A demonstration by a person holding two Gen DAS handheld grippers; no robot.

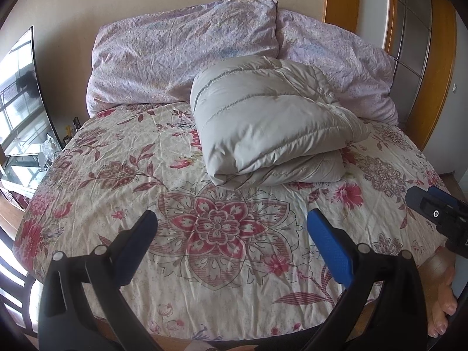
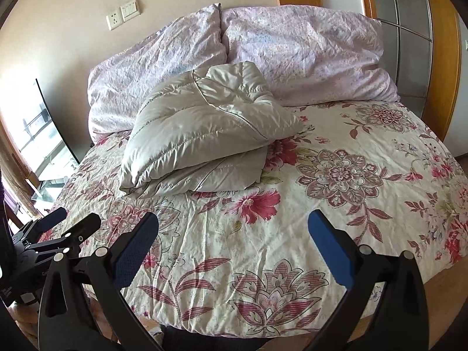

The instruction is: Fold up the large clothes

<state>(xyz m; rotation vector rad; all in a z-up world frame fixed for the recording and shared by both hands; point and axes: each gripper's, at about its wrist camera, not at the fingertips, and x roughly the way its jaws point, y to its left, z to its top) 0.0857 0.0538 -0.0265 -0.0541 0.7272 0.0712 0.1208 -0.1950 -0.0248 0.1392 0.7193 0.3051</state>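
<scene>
grey padded jacket [image 1: 269, 120] folded on bed [image 1: 117, 175]; both claws wide, empty.

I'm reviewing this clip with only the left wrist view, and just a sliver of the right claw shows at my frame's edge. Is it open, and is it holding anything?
Observer: The right claw is open, with nothing between its fingers, above the floral bedspread.
Operator: How does the folded jacket's right side look?
Observer: The grey jacket has a top layer ending in a corner that points right, past the layer beneath.
Operator: And my own claw, seen from outside?
Observer: The left claw is open at the bed's near-left edge, apart from the jacket.
</scene>
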